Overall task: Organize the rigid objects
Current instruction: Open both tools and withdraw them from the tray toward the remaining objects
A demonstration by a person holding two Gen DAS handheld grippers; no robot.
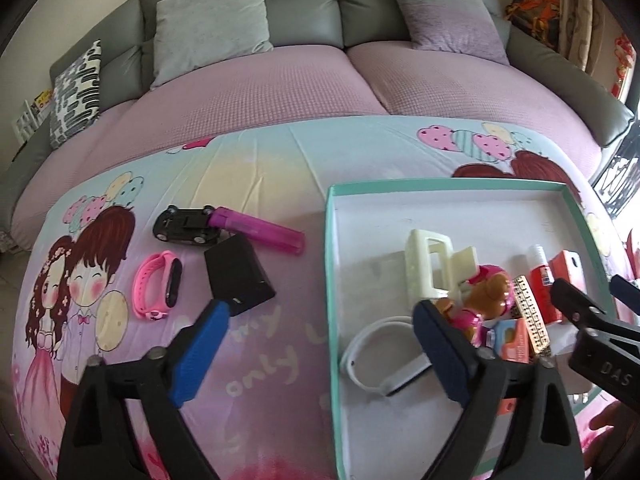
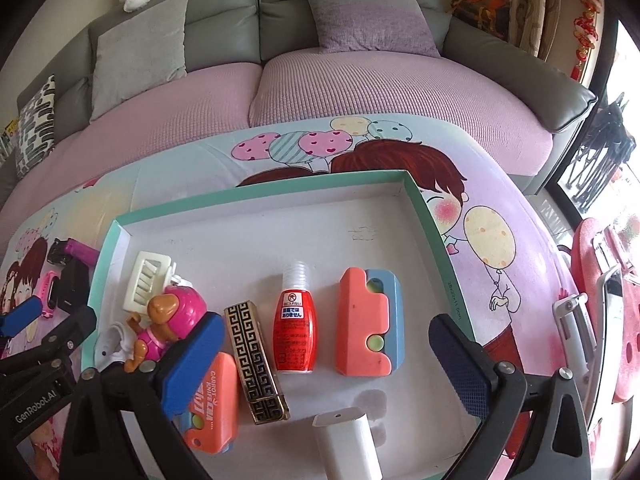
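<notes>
Both grippers are hanging with jaws wide apart, gripping nothing: the left gripper (image 1: pixel 320 344) over the tray's (image 1: pixel 329 240) left rim, the right gripper (image 2: pixel 324 360) above a red bottle (image 2: pixel 293 328) and patterned case (image 2: pixel 256 360) lying inside; a toy car (image 1: pixel 186 225), pink lighter (image 1: pixel 260 230), and pink watch (image 1: pixel 160 285) are lying outside on the printed cloth (image 1: pixel 256 176).

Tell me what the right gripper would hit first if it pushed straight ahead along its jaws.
Most likely the red bottle lying in the tray: it sits centred between the open, empty jaws of the right gripper. Depth is unclear, so the white block nearer the camera might be touched first.
</notes>
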